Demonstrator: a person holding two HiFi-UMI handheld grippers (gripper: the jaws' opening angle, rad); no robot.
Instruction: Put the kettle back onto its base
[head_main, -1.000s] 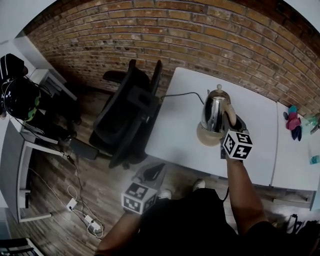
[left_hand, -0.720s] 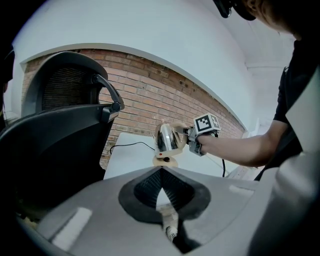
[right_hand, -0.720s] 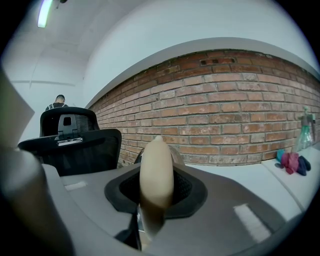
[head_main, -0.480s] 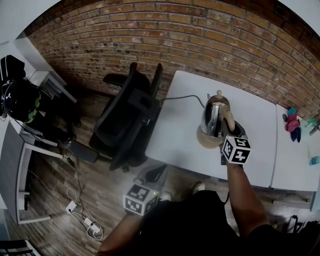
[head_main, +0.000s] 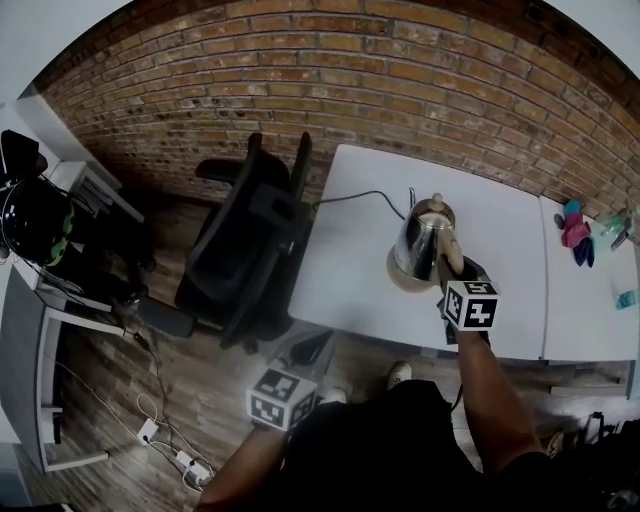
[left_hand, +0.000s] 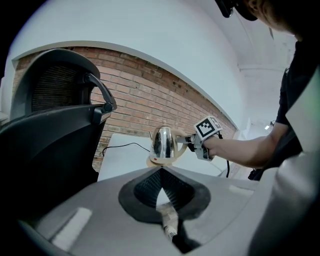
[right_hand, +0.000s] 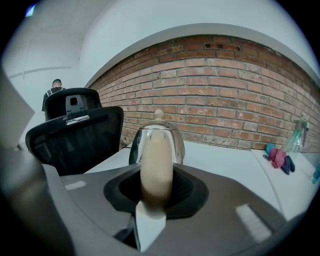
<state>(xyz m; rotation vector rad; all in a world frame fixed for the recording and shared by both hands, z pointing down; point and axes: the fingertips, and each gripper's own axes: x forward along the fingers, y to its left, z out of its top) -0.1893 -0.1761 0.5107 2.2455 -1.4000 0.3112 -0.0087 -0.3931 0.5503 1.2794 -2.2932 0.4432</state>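
Kettle (head_main: 420, 238) unchanged since earlier frame, upright on its base (head_main: 398, 280) | my left gripper (left_hand: 161, 174): jaws pressed together, nothing between; kettle well ahead on white table (head_main: 350, 255) | my right gripper (right_hand: 155, 192): jaws still pinching tan handle (right_hand: 156, 155); kettle body just beyond them.

No words, numbers or brand names can be read anywhere. Only black-and-white square markers are seen, printed on the cube behind the jaws of the right gripper (head_main: 447, 265) and on the cube of the left gripper (left_hand: 161, 175); no letters are carried by them.
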